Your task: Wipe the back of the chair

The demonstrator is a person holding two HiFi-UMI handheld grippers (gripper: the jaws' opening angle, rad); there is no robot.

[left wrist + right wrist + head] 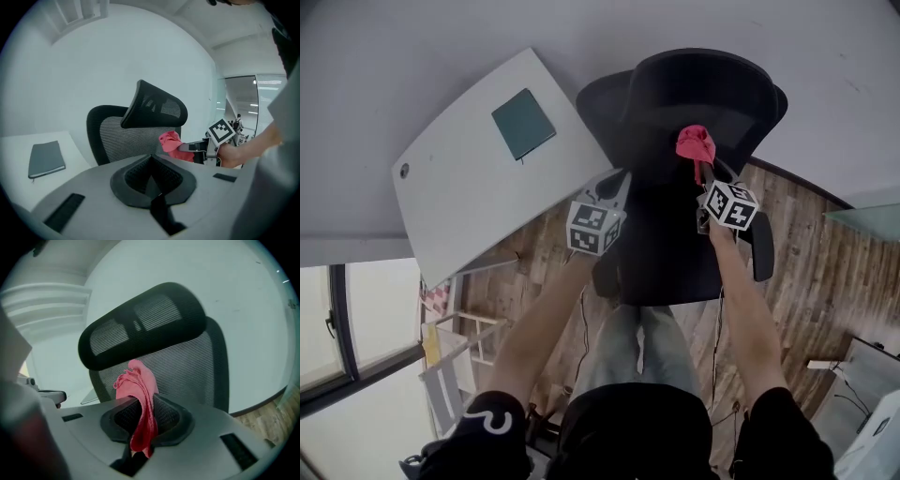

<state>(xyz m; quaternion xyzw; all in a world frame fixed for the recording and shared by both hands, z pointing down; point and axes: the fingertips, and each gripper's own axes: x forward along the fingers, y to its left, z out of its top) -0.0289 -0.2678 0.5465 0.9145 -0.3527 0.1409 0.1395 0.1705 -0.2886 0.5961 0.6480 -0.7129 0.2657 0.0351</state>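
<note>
A black mesh office chair stands before me; its back [117,136] [192,366] and headrest [703,80] [157,105] [140,329] face both grippers. My right gripper [701,167] [140,411] is shut on a red cloth [696,142] [169,142] [139,390], which bunches above the jaws close to the mesh just under the headrest. Whether it touches the mesh I cannot tell. My left gripper [617,183] [152,164] is shut on nothing, held to the left of the right one, near the chair back's edge.
A white table [459,187] with a dark green notebook [523,123] [45,158] stands left of the chair. The chair's armrest [762,246] sticks out on the right. Wood floor [825,272] lies below, and a white rack [455,352] is at lower left.
</note>
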